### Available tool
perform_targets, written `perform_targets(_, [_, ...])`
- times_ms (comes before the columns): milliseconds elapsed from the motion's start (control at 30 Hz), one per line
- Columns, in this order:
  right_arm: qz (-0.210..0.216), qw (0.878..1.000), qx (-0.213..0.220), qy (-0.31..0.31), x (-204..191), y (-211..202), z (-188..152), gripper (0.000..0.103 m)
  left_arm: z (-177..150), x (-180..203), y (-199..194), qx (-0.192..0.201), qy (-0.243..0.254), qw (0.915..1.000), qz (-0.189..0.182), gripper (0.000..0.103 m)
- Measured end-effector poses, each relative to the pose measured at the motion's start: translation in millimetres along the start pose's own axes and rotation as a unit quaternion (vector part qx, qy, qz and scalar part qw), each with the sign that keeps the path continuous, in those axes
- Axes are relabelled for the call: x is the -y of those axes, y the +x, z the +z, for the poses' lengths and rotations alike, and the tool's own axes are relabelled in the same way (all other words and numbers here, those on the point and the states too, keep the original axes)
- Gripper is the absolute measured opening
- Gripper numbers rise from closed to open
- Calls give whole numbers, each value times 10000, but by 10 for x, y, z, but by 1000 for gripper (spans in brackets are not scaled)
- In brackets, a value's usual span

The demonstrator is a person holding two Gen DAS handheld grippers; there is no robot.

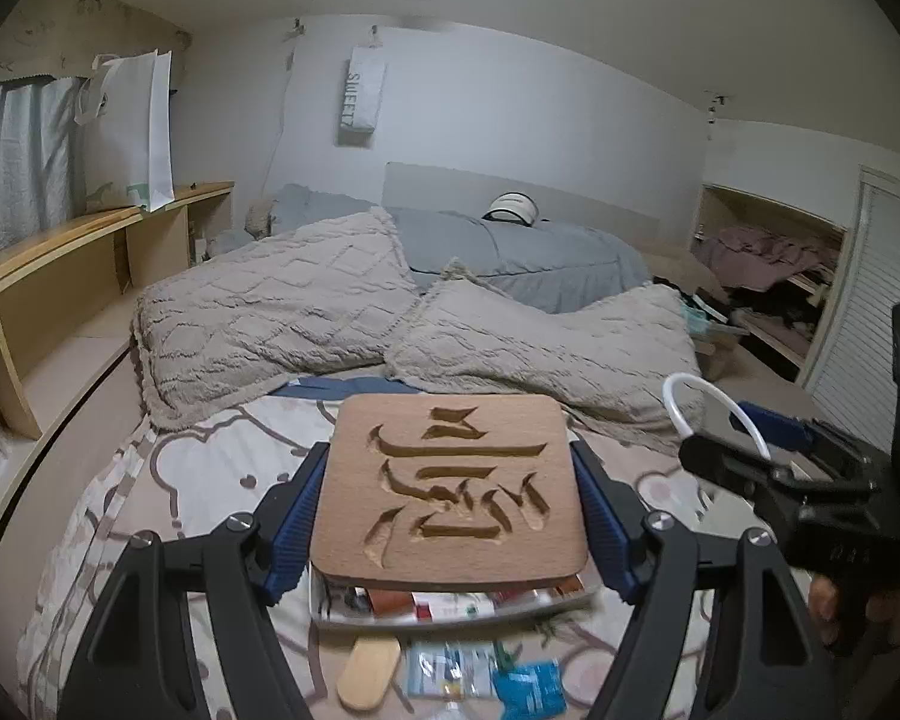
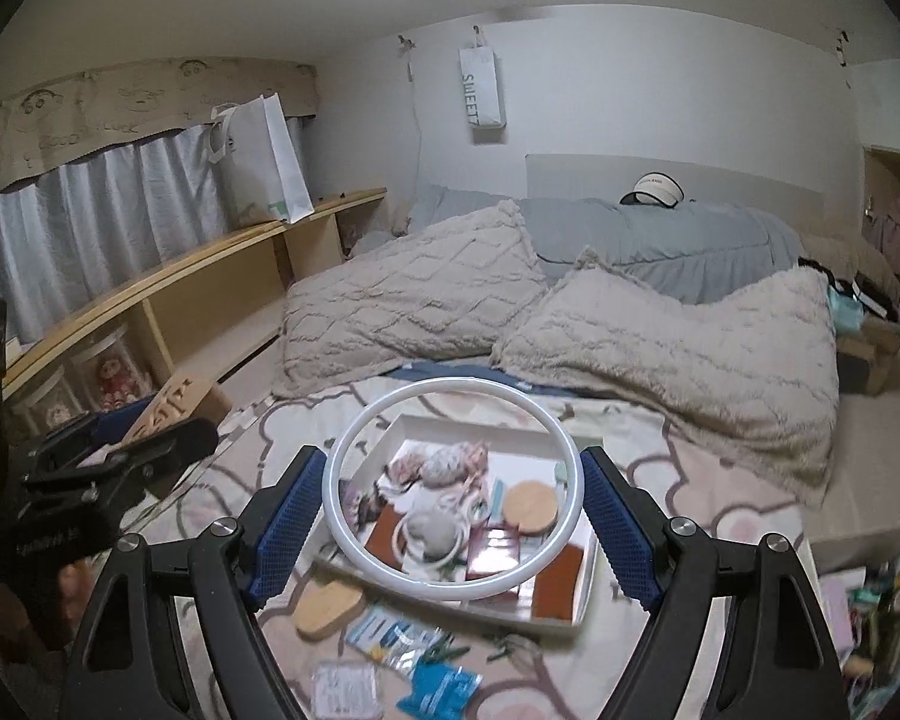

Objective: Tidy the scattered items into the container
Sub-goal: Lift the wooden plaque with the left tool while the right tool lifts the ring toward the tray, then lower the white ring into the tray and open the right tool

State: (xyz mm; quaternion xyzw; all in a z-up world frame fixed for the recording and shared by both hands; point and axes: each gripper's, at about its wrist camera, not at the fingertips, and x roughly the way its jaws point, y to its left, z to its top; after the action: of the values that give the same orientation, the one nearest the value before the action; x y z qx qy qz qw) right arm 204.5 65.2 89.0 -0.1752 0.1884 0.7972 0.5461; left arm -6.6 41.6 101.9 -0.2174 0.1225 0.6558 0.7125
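My left gripper (image 1: 450,507) is shut on a square wooden coaster (image 1: 453,489) with carved characters, held flat above the bed. The coaster hides most of the white tray (image 1: 342,615) below it. My right gripper (image 2: 453,510) is shut on a white ring (image 2: 339,468), held flat over the white tray (image 2: 468,423), which lies on the patterned bedspread and holds several small items. In front of the tray lie an oval wooden piece (image 2: 327,603), clear packets (image 2: 390,639) and a blue packet (image 2: 438,687). Each view shows the other gripper at its edge.
Two beige textured pillows (image 2: 678,354) lie behind the tray, with a grey duvet (image 2: 690,240) beyond. A wooden shelf (image 2: 210,276) runs along the left wall with a white bag (image 2: 264,162) on it. More clutter (image 2: 876,606) sits at the lower right.
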Motion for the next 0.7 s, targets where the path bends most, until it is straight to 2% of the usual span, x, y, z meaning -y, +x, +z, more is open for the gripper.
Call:
perform_targets(367, [-277, 9993, -238, 33, 198, 868, 178, 85, 249, -141, 688, -223, 37, 9990, 377, 76])
perform_targets(700, [-505, 9966, -598, 253, 349, 1379, 93, 85, 41, -237, 1165, -637, 42, 9960, 620, 76])
